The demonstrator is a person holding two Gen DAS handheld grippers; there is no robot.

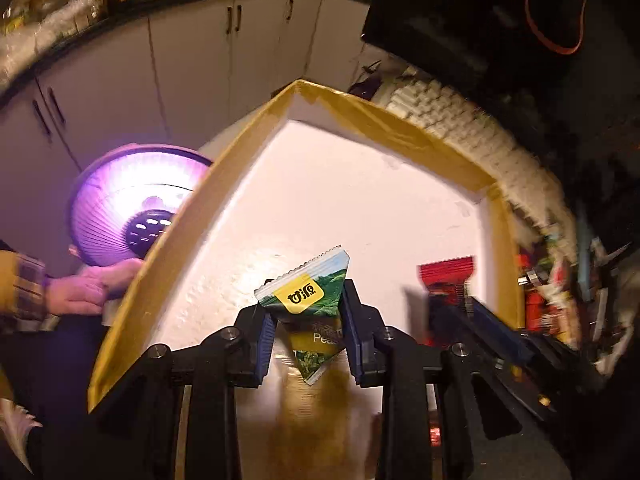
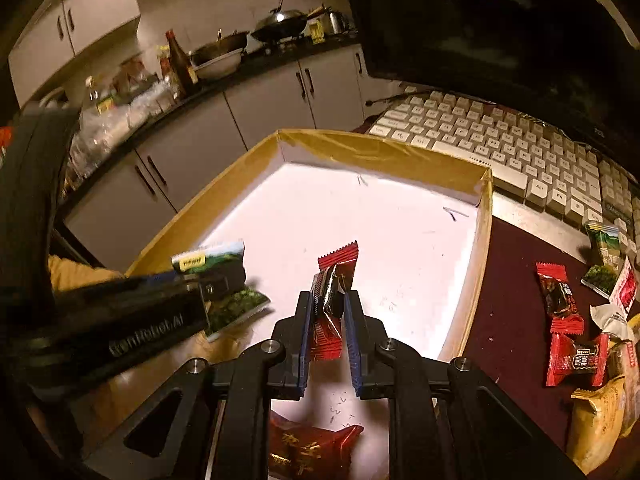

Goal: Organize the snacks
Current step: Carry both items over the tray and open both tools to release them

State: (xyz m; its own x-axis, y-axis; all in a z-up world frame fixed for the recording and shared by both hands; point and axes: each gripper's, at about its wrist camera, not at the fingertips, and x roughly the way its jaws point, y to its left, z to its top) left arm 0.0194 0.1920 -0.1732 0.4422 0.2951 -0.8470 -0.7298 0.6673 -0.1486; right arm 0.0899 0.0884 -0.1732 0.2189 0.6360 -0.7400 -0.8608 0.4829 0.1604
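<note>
My left gripper [image 1: 306, 300] is shut on a green pea snack packet [image 1: 310, 292] and holds it over the white floor of the shallow box [image 1: 168, 264]. My right gripper [image 2: 328, 298] is shut on a red snack packet [image 2: 334, 280] and holds it over the same box [image 2: 384, 152]. The left gripper also shows in the right wrist view [image 2: 208, 292], at the left, with the green packet [image 2: 224, 280]. The right gripper shows in the left wrist view [image 1: 448, 292], at the right, with the red packet [image 1: 446, 276]. A dark red packet [image 2: 312, 444] lies under the right gripper.
Several loose snack packets [image 2: 564, 304] lie on the dark red mat right of the box. A white keyboard [image 2: 500, 140] and a black monitor [image 2: 460, 20] stand behind it. A lit purple lamp [image 1: 132, 200] and a person's hand [image 1: 88, 288] are left of the box.
</note>
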